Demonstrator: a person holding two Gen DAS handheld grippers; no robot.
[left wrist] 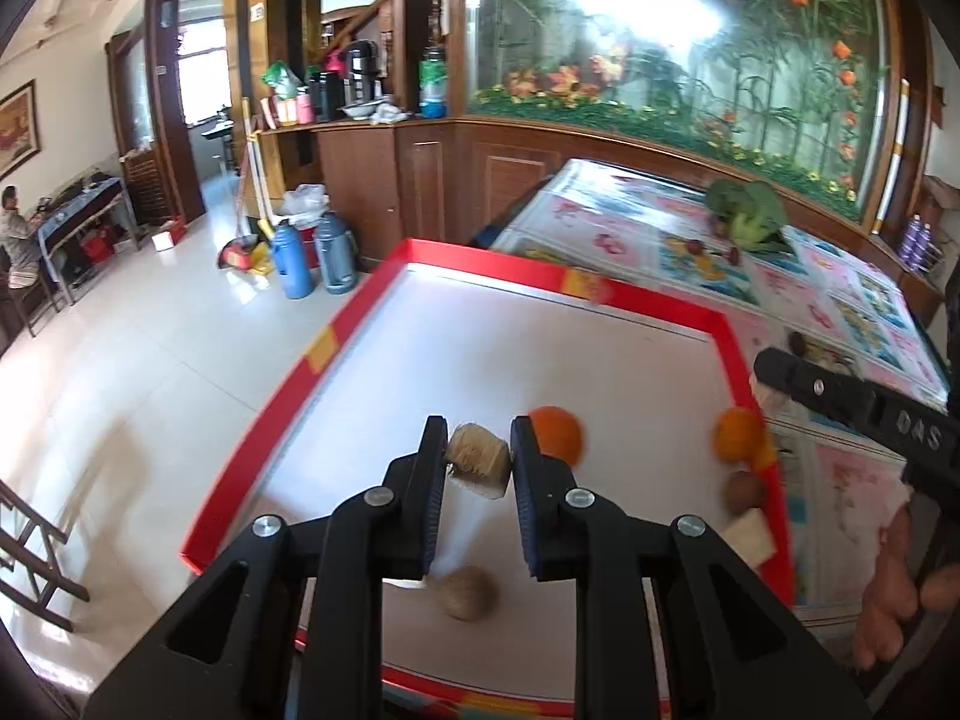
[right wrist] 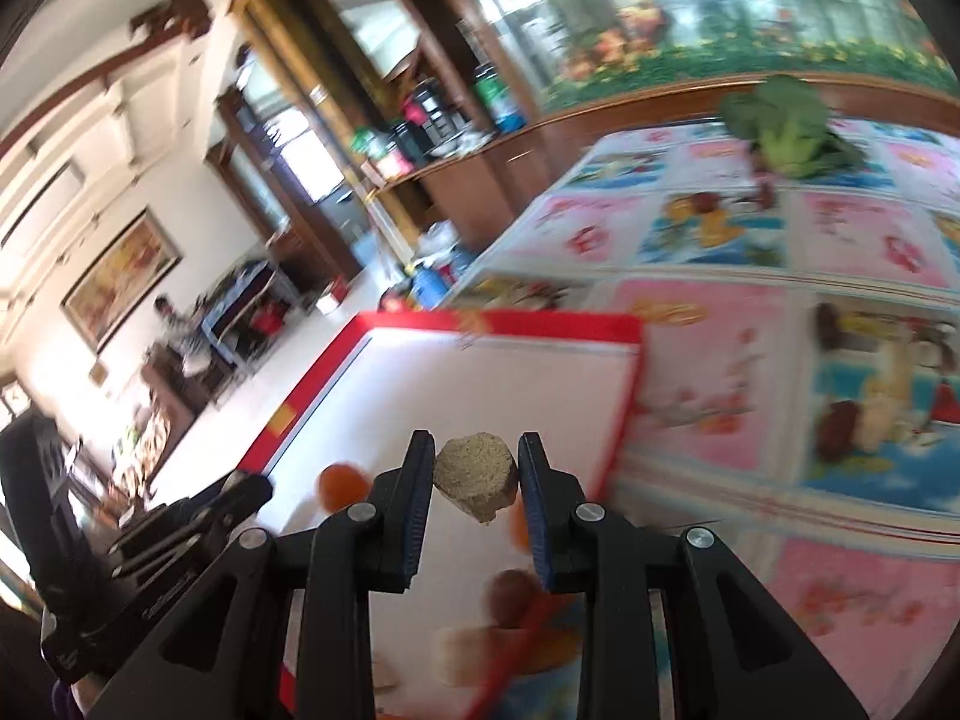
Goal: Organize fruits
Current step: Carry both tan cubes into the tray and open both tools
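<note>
My left gripper (left wrist: pixel 478 438) is shut on a tan fibrous chunk (left wrist: pixel 479 462), held over the white tray with a red rim (left wrist: pixel 288 396). On the tray lie two oranges (left wrist: pixel 558 438) (left wrist: pixel 738 432), two brown round fruits (left wrist: pixel 467 593) (left wrist: pixel 744 491) and a pale block (left wrist: pixel 749 540). My right gripper (right wrist: pixel 475 450) is shut on a second tan chunk (right wrist: pixel 477 477), above the tray's right part (right wrist: pixel 498 324). The right wrist view is blurred; an orange (right wrist: pixel 342 483), a brown fruit (right wrist: pixel 510 597) and a pale block (right wrist: pixel 462 654) show below it.
The tray sits at the left end of a table under a colourful picture cloth (right wrist: pixel 750 360). A broccoli head (left wrist: pixel 747 213) lies at the table's far side, with small dark items (right wrist: pixel 840 426) on the cloth. Beyond the tray's left edge is open floor (left wrist: pixel 150 390).
</note>
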